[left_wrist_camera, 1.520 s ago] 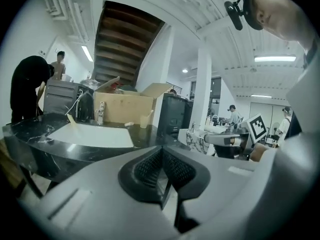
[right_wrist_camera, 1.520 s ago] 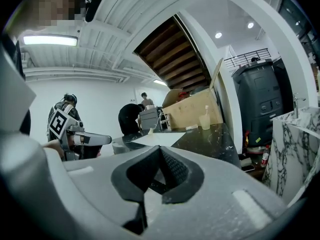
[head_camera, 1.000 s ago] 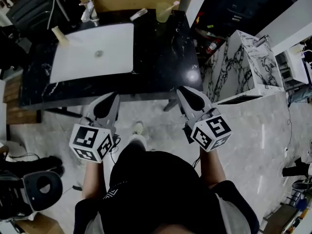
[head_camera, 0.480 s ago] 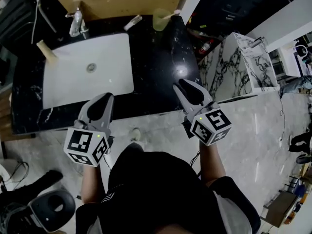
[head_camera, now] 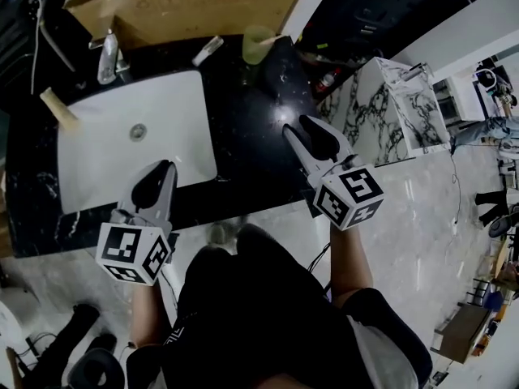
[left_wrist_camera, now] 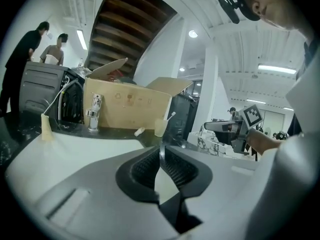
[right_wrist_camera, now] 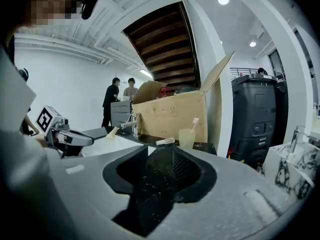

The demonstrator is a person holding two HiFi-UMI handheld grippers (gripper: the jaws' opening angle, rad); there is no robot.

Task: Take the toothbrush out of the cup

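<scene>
Head view looks down on a black counter (head_camera: 259, 120) with a white sink (head_camera: 174, 112) set into it and a faucet (head_camera: 108, 51) at the sink's far edge. Behind the counter stands an open cardboard box (head_camera: 186, 6). The pale cup (head_camera: 258, 47) stands at the back of the counter, just in front of the box, and a small white tube (head_camera: 208, 50) lies beside it on the sink's side. Right gripper view shows the toothbrush (right_wrist_camera: 194, 123) standing tilted in the cup, its head above the rim. The left claw (head_camera: 167, 167) hangs over the near edge of the sink; its jaws are pressed together with nothing between them. The right claw (head_camera: 294, 125) is over the bare counter right of the sink, well short of the cup; its jaws are spreading and stand wide apart, with only the dark counter showing between them. A marble-patterned cabinet (head_camera: 389, 112) stands to the right of the counter
</scene>
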